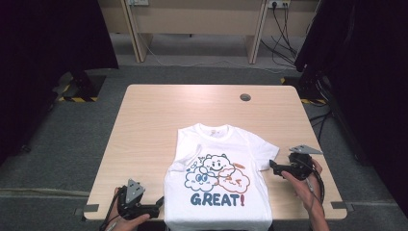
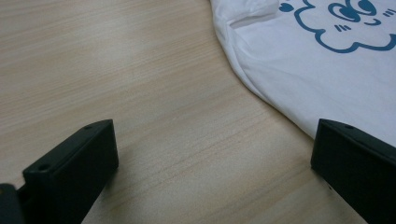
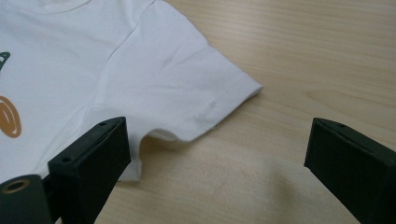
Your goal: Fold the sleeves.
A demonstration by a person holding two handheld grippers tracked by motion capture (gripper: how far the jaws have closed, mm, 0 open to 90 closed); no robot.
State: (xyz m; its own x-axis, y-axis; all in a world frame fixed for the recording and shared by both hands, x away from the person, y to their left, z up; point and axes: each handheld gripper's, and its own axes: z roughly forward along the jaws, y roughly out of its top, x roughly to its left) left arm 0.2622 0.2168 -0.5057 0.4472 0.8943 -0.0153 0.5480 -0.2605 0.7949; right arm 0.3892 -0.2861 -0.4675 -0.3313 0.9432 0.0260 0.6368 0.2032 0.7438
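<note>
A: While I look down from the high view, I see the white T-shirt (image 1: 219,178) lying flat, print up, on the near half of the wooden table (image 1: 154,120), its hem running off the near edge. What do your 2 gripper views add?

B: From the left gripper view I get the shirt's side edge (image 2: 299,60) bunched into soft folds, plus a blue cloud outline. My left gripper (image 2: 212,168) has its jaws spread wide over bare wood, with the right-hand jaw just at the cloth's edge; I cannot tell if it touches.

A: From above, that left gripper (image 1: 159,204) sits at the shirt's lower left corner, held by a hand (image 1: 127,222) cut off by the frame. And the other side?

B: My right gripper (image 3: 217,154) is also wide apart, nothing between the jaws but table and the short sleeve (image 3: 187,93) lying ahead of them. Under the sleeve, the cloth curls up slightly.

A: I see the right gripper (image 1: 275,168) just beside that sleeve. The word GREAT! reads clearly from above, though neither gripper view catches it. The shirt's bottom edge is hidden from me.
</note>
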